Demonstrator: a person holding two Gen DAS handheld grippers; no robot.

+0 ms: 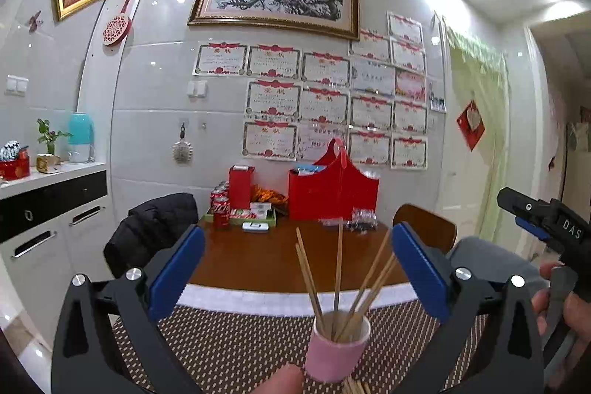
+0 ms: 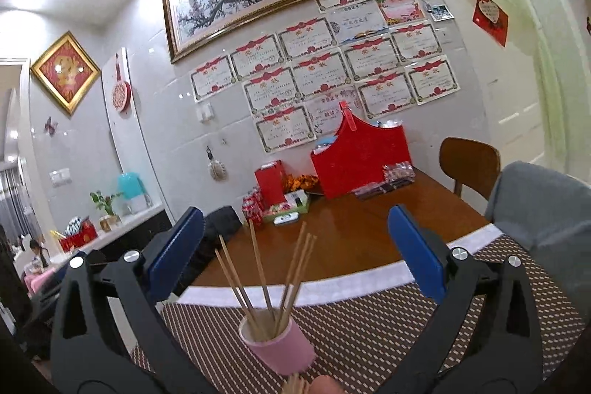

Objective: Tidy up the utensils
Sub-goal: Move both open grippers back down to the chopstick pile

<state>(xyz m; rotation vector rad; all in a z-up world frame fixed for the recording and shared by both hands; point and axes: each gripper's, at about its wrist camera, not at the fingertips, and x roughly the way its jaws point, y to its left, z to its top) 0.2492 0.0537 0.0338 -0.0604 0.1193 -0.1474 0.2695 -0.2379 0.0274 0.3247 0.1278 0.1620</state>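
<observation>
A pink cup (image 1: 338, 349) holding upright chopsticks (image 1: 340, 279) stands on the woven placemat (image 1: 240, 349) at lower centre of the left wrist view, blocking the straight path forward. Beyond it the brown tabletop (image 1: 266, 261) lies bare through mid-frame. Cola cans (image 1: 221, 209), a green tray (image 1: 255, 215) and a red basket (image 1: 332, 189) crowd the far edge by the wall. The placemat on either side of the cup is free.

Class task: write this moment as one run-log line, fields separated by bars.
left tongs: open, empty | right tongs: open, empty | chopsticks: upright in pink cup | cup: on woven mat
</observation>
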